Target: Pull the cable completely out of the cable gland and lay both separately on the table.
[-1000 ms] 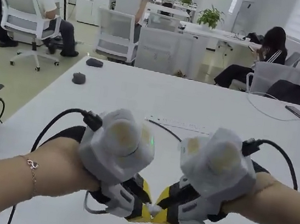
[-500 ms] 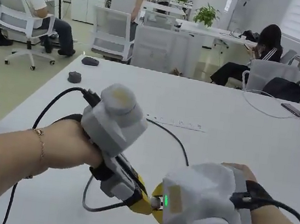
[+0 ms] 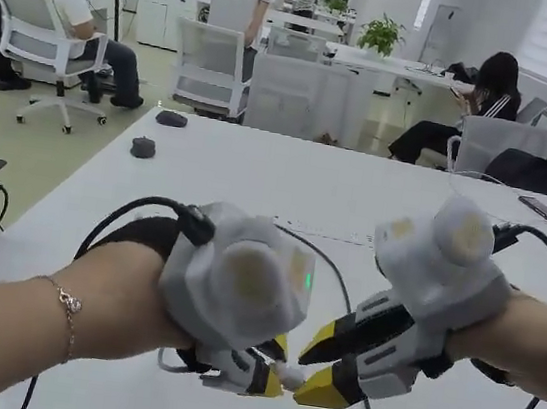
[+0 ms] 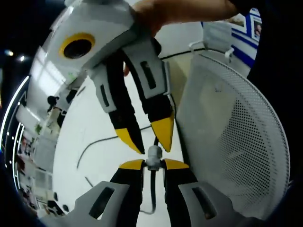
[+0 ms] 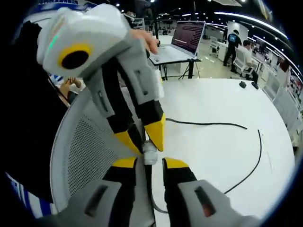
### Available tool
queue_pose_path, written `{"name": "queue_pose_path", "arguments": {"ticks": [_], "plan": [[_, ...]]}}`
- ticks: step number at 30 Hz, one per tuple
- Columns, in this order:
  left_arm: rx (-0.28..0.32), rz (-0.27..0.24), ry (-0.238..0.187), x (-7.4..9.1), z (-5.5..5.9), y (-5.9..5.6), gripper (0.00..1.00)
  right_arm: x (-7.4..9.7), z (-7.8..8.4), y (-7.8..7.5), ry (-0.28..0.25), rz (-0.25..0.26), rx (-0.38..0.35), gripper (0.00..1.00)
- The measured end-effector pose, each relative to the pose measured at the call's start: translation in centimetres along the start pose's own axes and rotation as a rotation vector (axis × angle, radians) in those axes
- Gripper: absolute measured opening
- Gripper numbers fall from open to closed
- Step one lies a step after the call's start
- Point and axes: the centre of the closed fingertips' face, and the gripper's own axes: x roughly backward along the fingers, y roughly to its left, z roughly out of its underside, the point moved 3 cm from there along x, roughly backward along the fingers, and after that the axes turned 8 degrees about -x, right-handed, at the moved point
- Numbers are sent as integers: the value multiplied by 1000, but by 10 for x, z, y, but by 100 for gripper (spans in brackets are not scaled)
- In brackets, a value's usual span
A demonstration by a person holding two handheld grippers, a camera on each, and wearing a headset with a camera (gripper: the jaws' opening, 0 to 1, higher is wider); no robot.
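The left gripper (image 3: 272,368) is clamped on the white cable gland (image 4: 154,157), with the cable (image 4: 152,187) running back between its jaws. Just beyond, the right gripper (image 3: 301,380) stands parted around the cable, holding nothing. The pull seems not yet begun: it should close and draw straight away.

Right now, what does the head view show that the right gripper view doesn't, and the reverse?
Head view adds: both forearms, a bracelet on one wrist, a phone at the table's far right, and a potted plant in the office behind.

Right gripper view adds: a white mesh chair back close beside the grippers.

Both share: the left gripper pinching the white cable gland, the right gripper with jaws apart next to it, the white table, and a laptop.
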Motion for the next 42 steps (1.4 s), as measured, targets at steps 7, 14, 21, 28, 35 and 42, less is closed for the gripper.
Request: {"name": "queue_pose_path", "arguments": {"ticks": [7,14,21,28,35,42], "plan": [[-66,-18,27,1,-1,-1,16,-7,1,3,15,9,-33,12],[233,84,-66,-3,5,2,15,-10,1,5,106,236,235,11],[511,226,-118,0,10,11,15,-8,-3,7,118,380,373,12],[456,137,-80,-4,11,6,16,0,9,2,45,418,186,19],[368,57,-53,-5,5,-8,16,-4,28,8,-3,398,78,4],[387,10,-13,-1,18,-8,16,0,39,0,-42,460,33,3]]}}
